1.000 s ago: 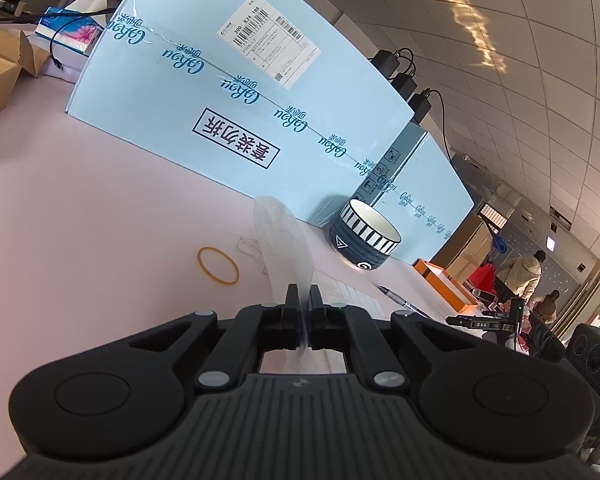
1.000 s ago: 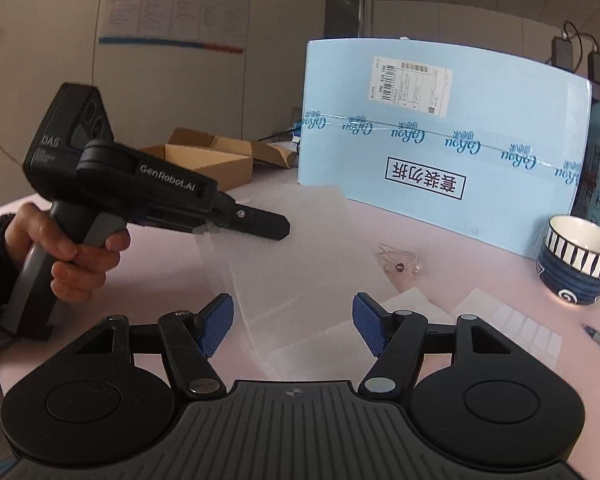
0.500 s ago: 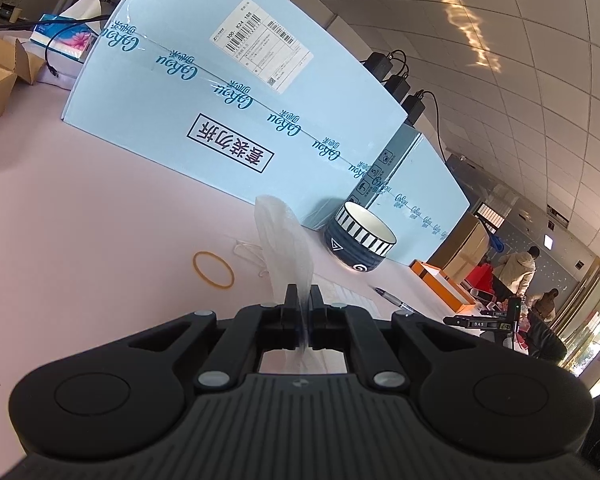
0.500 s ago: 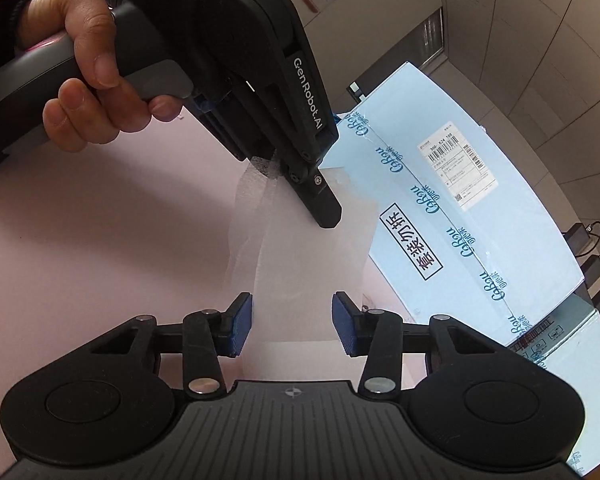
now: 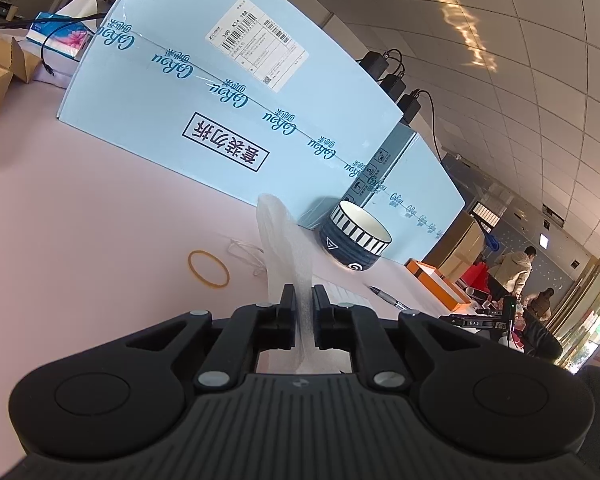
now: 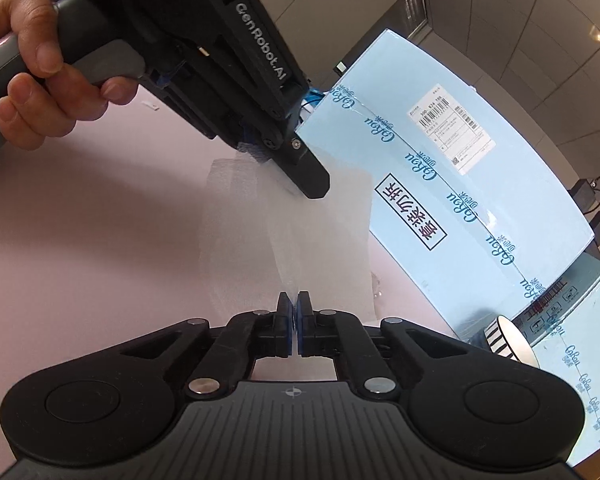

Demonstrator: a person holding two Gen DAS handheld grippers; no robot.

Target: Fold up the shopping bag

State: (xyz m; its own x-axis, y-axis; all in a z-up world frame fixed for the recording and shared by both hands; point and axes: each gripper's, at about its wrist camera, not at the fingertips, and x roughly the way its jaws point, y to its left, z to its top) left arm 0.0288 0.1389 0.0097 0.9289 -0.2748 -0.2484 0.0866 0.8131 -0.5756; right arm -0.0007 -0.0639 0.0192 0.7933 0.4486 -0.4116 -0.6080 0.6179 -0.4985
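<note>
Right tool [image 6: 293, 312] at lower centre, just closed, pinching thin translucent white plastic bag [image 6: 296, 232]. Left tool [image 5: 300, 300] just easing apart, bag [image 5: 288, 252] between, unpressed. Above pale pink desk [image 5: 80, 220].

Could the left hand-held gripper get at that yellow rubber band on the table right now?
Probably not at once: the left hand-held gripper has the thin bag between its fingers, though its jaws have just been opening. The rubber band lies bare nearby, nothing covering it.

Translucent bag [image 5: 288, 248] between left gripper [image 5: 303, 300] jaws, just parted
</note>
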